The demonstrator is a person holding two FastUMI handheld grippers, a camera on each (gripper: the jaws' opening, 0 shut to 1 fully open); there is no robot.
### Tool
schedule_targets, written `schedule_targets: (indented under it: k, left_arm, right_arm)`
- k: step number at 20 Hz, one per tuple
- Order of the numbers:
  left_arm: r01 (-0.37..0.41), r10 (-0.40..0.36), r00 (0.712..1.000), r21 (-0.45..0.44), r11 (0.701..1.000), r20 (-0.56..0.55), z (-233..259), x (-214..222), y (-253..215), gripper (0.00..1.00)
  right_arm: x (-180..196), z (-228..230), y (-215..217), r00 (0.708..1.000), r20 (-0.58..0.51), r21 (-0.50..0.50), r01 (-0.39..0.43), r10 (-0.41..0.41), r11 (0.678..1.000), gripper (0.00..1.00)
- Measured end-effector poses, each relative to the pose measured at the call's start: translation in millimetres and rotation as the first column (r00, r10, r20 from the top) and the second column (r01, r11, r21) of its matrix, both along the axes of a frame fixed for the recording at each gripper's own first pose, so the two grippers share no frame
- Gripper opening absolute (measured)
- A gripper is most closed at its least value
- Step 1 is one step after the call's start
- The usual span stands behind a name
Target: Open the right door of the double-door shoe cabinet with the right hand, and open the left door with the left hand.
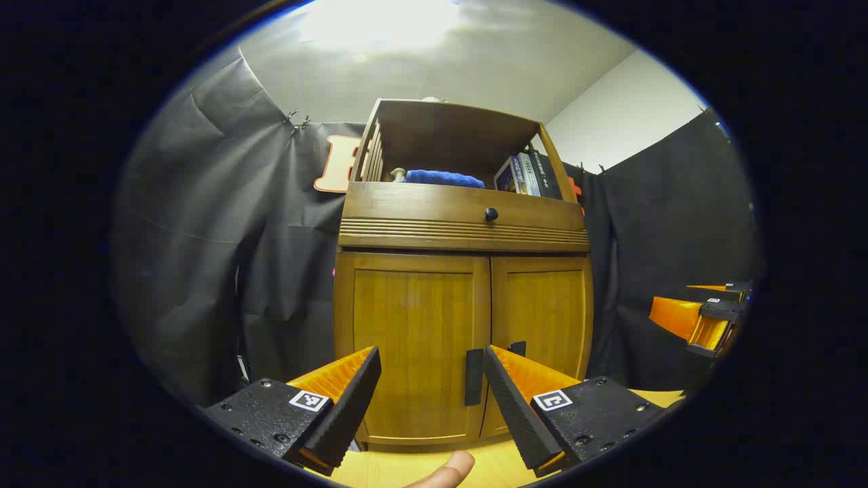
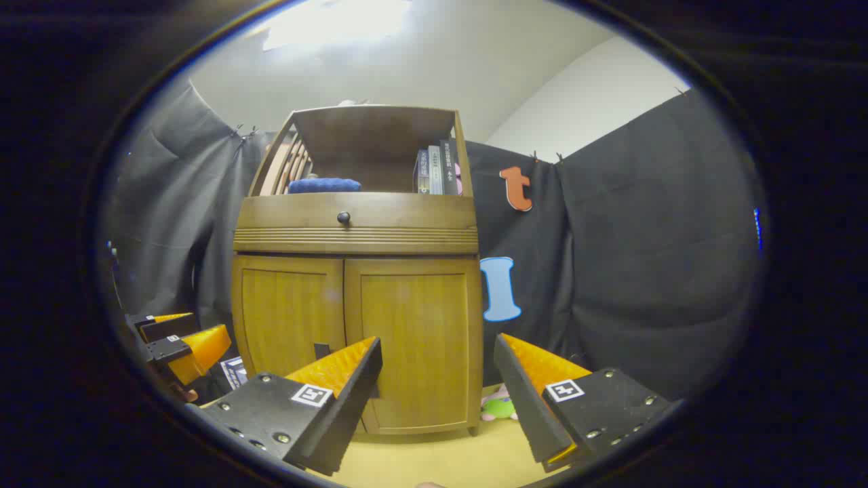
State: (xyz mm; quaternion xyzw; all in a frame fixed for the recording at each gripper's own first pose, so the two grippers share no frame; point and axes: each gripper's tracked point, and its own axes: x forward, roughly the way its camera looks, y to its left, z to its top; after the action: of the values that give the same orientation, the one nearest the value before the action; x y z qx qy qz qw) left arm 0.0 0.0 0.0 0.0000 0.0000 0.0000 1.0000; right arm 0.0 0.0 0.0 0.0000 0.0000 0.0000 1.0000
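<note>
The wooden shoe cabinet [image 1: 464,237] stands straight ahead with both doors shut. In the left gripper view my left gripper [image 1: 430,356] is open in front of the left door [image 1: 413,339], a short way off it. The door's dark handle [image 1: 474,377] shows just inside the right finger, and the right door [image 1: 542,308] lies beyond. In the right gripper view my right gripper [image 2: 437,342] is open before the right door [image 2: 417,339], touching nothing. The left door [image 2: 288,318] carries a dark handle [image 2: 322,351]. Each gripper also appears at the other view's edge: the right gripper [image 1: 705,318] and the left gripper [image 2: 180,342].
Above the doors is a drawer with a black knob [image 1: 491,214]. The open shelf holds a blue towel [image 1: 444,178] and books [image 1: 525,175]. A small plush toy [image 2: 498,405] lies on the yellow floor [image 2: 434,454] by the cabinet's right foot. A thumb [image 1: 451,469] shows at the bottom.
</note>
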Motion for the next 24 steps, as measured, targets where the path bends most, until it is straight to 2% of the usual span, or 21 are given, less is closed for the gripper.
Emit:
schedule_targets:
  k: [1, 2, 7, 8, 11, 12, 13, 15, 16, 17, 19, 21, 24]
  left_arm:
    - [-0.006, 0.006, 1.000, -0.008, 1.000, -0.006, -1.5, 0.3, 1.5, 0.90]
    - [-0.011, 0.011, 1.000, -0.013, 1.000, -0.013, -3.0, 0.9, 3.8, 0.90]
    - [-0.046, 0.045, 0.998, -0.021, 0.999, -0.040, -9.4, 8.3, 15.7, 0.91]
    - [-0.046, 0.045, 0.998, -0.025, 0.999, -0.042, -10.7, 8.5, 17.5, 0.91]
    - [-0.035, 0.034, 0.999, -0.035, 0.999, -0.037, -9.5, 9.6, 19.8, 0.91]
    - [-0.032, 0.030, 0.999, -0.036, 0.999, -0.035, -9.2, 9.1, 20.8, 0.91]
    - [-0.027, 0.026, 0.999, -0.036, 0.999, -0.032, -7.9, 8.7, 21.5, 0.91]
    - [-0.018, 0.017, 0.999, -0.042, 0.999, -0.027, -7.3, 9.4, 23.4, 0.91]
    - [-0.018, 0.016, 0.999, -0.046, 0.999, -0.028, -9.0, 9.4, 24.5, 0.94]
    - [-0.020, 0.019, 0.999, -0.049, 0.999, -0.030, -8.7, 9.7, 26.6, 0.91]
    - [-0.023, 0.021, 0.999, -0.050, 0.998, -0.032, -6.6, 9.7, 29.0, 0.91]
    - [-0.026, 0.024, 0.999, -0.054, 0.998, -0.041, -6.3, 9.6, 32.6, 0.91]
    - [-0.037, 0.035, 0.999, -0.073, 0.997, -0.038, -3.6, 12.1, 43.8, 0.95]
  right_arm:
    - [2.2, -3.8, 1.0, 1.000, -0.010, 0.008, -0.004, 0.004, 1.000, 0.94]
    - [4.4, -6.4, 0.8, 1.000, -0.019, 0.012, -0.003, 0.003, 1.000, 0.99]
    - [18.6, -10.9, -1.0, 0.999, -0.033, 0.051, 0.009, -0.007, 0.999, 0.98]
    - [21.7, -12.9, 0.4, 0.999, -0.040, 0.064, 0.005, -0.003, 0.998, 0.94]
    - [36.5, -15.2, 4.0, 0.999, -0.054, 0.069, 0.000, 0.004, 0.998, 0.94]
    - [41.4, -17.4, 6.6, 0.999, -0.053, 0.060, -0.004, 0.008, 0.998, 0.98]
    - [47.1, -19.2, 9.6, 0.998, -0.055, 0.048, -0.010, 0.013, 0.999, 0.98]
    - [55.9, -31.3, 18.1, 0.998, -0.062, 0.018, -0.026, 0.027, 1.000, 0.98]
    - [61.5, -37.4, 23.9, 0.997, -0.069, -0.002, -0.038, 0.037, 0.999, 0.98]
    - [67.6, -42.8, 30.9, 0.996, -0.074, -0.020, -0.054, 0.052, 0.998, 0.98]
    - [81.7, -58.2, 39.8, 0.993, -0.090, -0.042, -0.078, 0.074, 0.996, 1.00]
    - [95.5, -73.9, 50.1, 0.989, -0.110, -0.041, -0.100, 0.095, 0.994, 0.94]
    - [116.5, -92.0, 71.6, 0.980, -0.132, -0.025, -0.154, 0.150, 0.988, 0.99]
